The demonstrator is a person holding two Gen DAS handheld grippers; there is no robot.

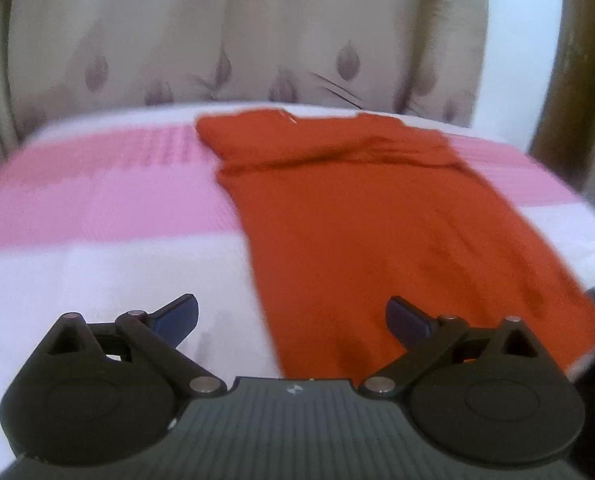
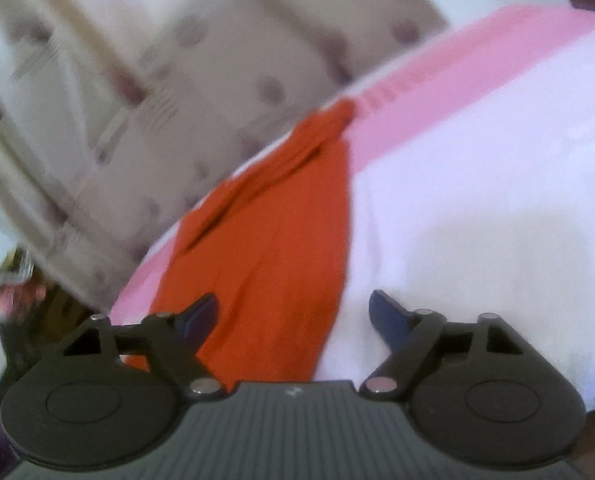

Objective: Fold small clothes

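An orange-red garment (image 1: 377, 216) lies flat on a pink and white cloth (image 1: 97, 200) that covers the table, folded lengthwise into a long strip with a crease across its far part. My left gripper (image 1: 291, 318) is open and empty, held just above the garment's near left edge. In the right wrist view the same garment (image 2: 281, 240) runs away from me. My right gripper (image 2: 293, 314) is open and empty above its near end, over the garment's right edge. Both views are blurred.
A beige curtain with a leaf print (image 1: 237, 40) hangs behind the table. The white part of the cloth (image 2: 477, 220) spreads to the right of the garment. Dark clutter (image 2: 17, 280) sits low at the left beyond the table edge.
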